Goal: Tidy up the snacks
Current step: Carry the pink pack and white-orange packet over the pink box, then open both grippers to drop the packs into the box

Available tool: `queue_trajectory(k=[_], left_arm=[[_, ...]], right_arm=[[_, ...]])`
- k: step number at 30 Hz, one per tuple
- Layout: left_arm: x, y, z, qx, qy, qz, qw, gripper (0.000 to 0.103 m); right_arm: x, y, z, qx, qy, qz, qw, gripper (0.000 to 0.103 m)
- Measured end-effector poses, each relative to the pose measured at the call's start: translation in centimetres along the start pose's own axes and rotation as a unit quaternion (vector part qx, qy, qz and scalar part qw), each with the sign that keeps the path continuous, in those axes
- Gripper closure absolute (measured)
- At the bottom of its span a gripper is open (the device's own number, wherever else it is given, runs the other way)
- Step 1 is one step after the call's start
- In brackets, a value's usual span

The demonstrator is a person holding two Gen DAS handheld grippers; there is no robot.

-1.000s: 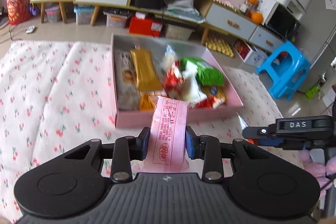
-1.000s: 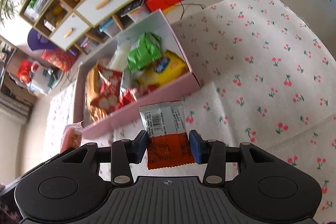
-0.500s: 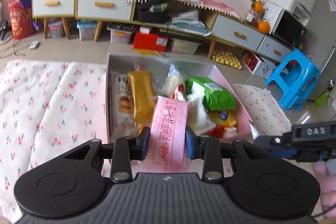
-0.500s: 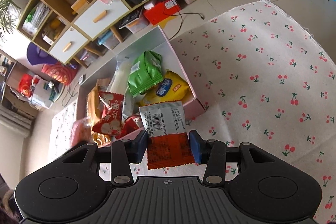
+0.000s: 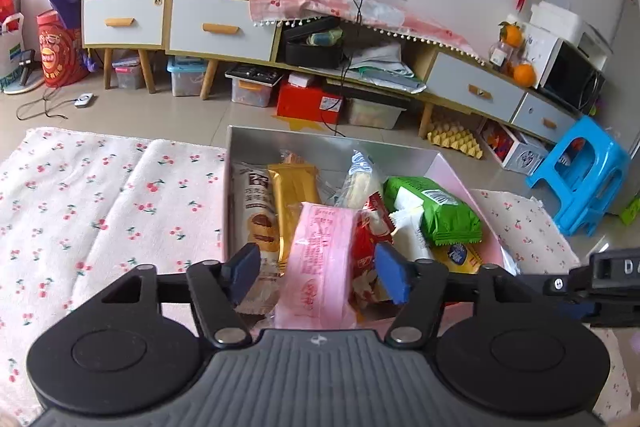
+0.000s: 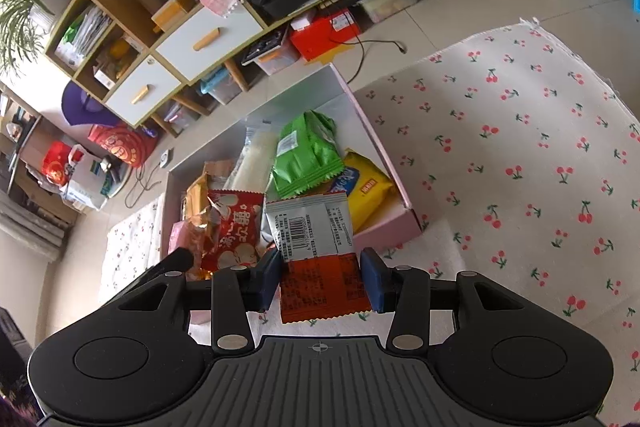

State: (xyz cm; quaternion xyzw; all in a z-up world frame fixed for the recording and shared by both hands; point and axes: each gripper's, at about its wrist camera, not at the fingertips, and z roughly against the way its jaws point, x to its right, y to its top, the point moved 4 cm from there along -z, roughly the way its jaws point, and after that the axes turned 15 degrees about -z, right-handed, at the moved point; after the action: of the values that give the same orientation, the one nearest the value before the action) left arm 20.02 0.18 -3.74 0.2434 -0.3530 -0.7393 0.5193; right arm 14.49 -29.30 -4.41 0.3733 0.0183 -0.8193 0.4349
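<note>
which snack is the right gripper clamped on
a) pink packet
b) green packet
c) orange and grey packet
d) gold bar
c: in the right wrist view both pads of the right gripper press the sides of the orange and grey packet, held above the near edge of the pink box.

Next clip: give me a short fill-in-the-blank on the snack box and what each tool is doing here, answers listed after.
1. The left tool has just been opening its jaws, and the ____ packet lies loose between them.
2. The right tool is clamped on a packet that is grey above and ____ below.
3. The snacks lie in a box whose outer walls are ____.
4. In the box, the green packet rests beside a ____ one near the right wall.

Missing words: pink; orange; pink; yellow
</note>
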Motion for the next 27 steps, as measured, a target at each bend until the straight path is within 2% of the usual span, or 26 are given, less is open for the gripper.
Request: queue_trajectory(k=[4, 7, 10, 15, 20, 27], left_arm=[[-0.8, -0.1, 0.7, -0.005, 0.006, 0.005, 1.0000, 0.032], [-1.6, -0.2, 1.0, -0.010, 0.001, 0.015, 0.9998, 0.031], [-2.4, -0.4, 1.2, -0.017, 0.016, 0.028, 0.9993, 0.031], [-3.9, -0.5, 1.3, -0.021, 0.012, 0.060, 0.9979, 0.030], [-4.5, -0.5, 0.8, -0.025, 0.015, 0.068, 0.9973, 0.030], [-4.7, -1.0, 0.4, -0.034, 0.012, 0.073, 0.9966, 0.029]], right_arm=[[-0.8, 0.4, -0.2, 0.010, -0.004, 0.008, 1.000, 0.060], [-1.5, 1.1, -0.5, 0.017, -0.002, 0.005, 1.000, 0.060], [-2.6, 2.4, -0.9, 0.025, 0.002, 0.022, 0.999, 0.060], [-3.5, 5.6, -2.3, 0.056, -0.025, 0.026, 0.998, 0.060], [-5.3, 6.1, -5.0, 0.040, -0.022, 0.024, 0.999, 0.060], [-10.5, 4.7, -8.5, 0.010, -0.009, 0.073, 0.997, 0.060]])
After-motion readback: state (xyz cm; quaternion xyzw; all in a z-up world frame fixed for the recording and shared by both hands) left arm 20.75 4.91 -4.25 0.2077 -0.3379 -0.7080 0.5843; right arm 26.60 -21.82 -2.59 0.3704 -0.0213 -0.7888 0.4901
